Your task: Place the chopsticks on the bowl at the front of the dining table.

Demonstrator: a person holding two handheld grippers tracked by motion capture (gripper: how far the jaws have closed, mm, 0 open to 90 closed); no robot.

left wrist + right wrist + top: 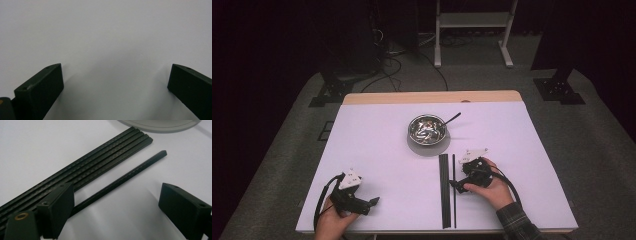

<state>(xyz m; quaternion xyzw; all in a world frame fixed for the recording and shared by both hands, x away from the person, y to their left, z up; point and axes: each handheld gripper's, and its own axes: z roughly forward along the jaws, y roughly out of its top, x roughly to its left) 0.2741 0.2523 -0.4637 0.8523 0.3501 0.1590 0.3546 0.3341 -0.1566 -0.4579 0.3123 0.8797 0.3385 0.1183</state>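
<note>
Though slender, woven-textured square black chopsticks (82,170)

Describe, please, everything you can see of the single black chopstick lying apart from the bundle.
The single chopstick is a thin, black, square-sectioned stick, matte and faintly textured, lying flat on the white table. It runs parallel to the bundle of chopsticks, separated by a narrow gap. The right gripper straddles it with jaws open, not gripping.

You face a white table (377,130) with a wooden far edge, standing on grey carpet (592,135). Beyond it, note a white frame (472,30), cables (387,55), dark surroundings.
</note>
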